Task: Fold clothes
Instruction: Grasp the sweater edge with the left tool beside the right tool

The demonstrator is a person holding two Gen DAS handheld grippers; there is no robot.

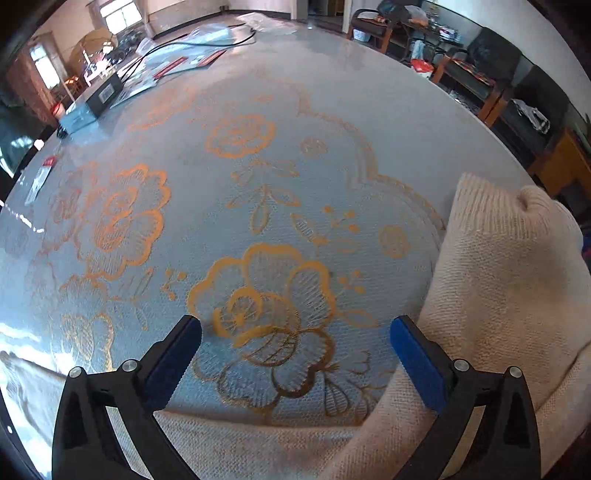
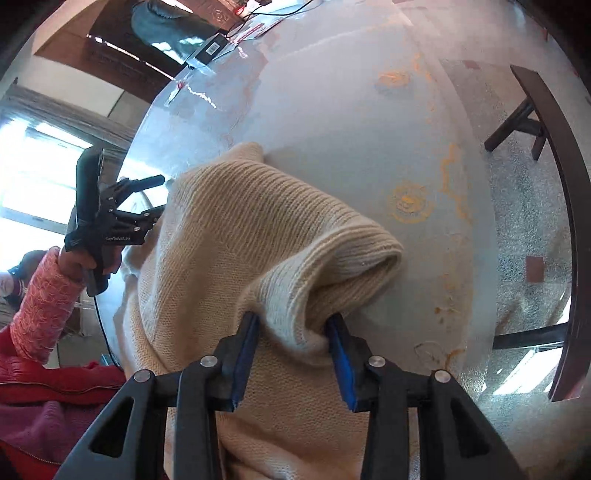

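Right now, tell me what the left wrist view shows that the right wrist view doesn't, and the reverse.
Only the left wrist view: the left gripper close up, open over bare cloth, with big orange flowers printed on the tablecloth.

Only the right wrist view: the right gripper shut on a bunched fold of the cream sweater, and the person's hand in a pink sleeve holding the left gripper beside the sweater.

Both: the sweater on the table and a black box at the far edge.

A home's living room: a round table (image 1: 369,92) with floral cover, wooden chairs (image 1: 373,27), curtained windows (image 1: 122,14).
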